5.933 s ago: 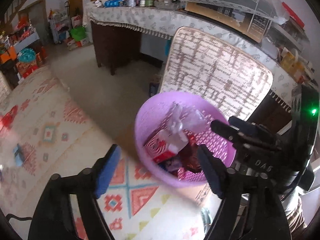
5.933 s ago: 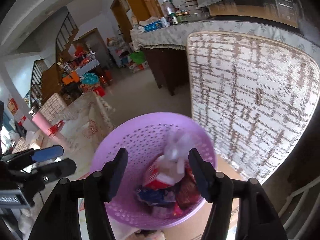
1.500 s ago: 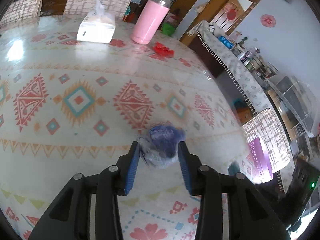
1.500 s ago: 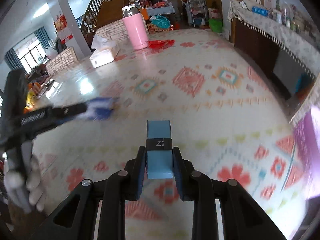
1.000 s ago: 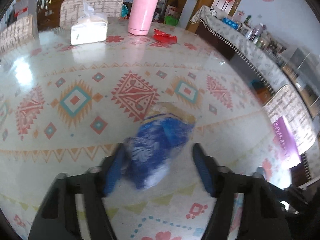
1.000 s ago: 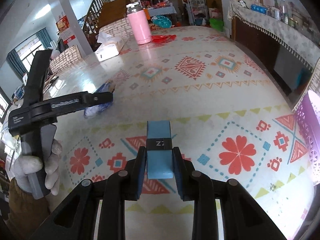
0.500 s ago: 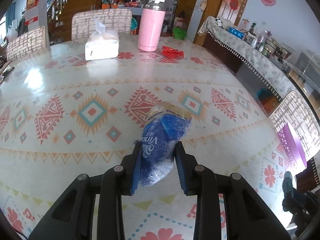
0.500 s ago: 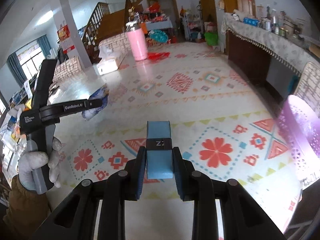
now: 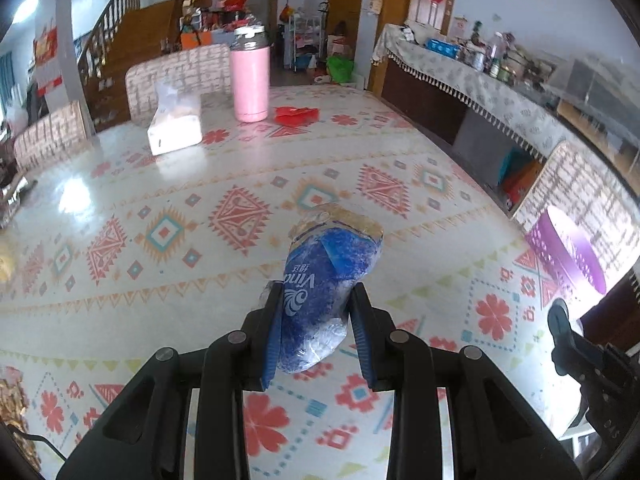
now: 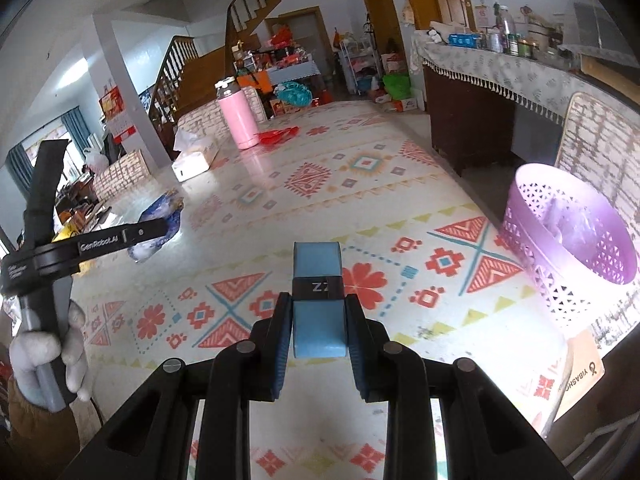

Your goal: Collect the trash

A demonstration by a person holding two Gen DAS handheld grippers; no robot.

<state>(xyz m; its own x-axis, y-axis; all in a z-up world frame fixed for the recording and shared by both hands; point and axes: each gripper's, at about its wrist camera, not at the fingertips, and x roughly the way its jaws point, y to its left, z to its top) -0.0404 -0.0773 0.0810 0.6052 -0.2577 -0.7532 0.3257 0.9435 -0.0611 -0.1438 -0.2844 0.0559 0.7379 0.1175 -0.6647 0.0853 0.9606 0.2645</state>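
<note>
Two blue pads of the left gripper clamp a crumpled blue tissue packet above the patterned tablecloth, with the purple basket off the table's right edge. From the right wrist, the right gripper is clamped on a light blue block, the perforated purple basket sits at right holding clear plastic, and a gloved hand at left holds the other gripper with the packet raised over the table

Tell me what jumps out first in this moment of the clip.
The crumpled blue wrapper is clamped in the left tool, held above the patterned tablecloth. The right tool grips a light blue block. At the right, beyond the table edge, stands the purple basket with trash inside.
</note>
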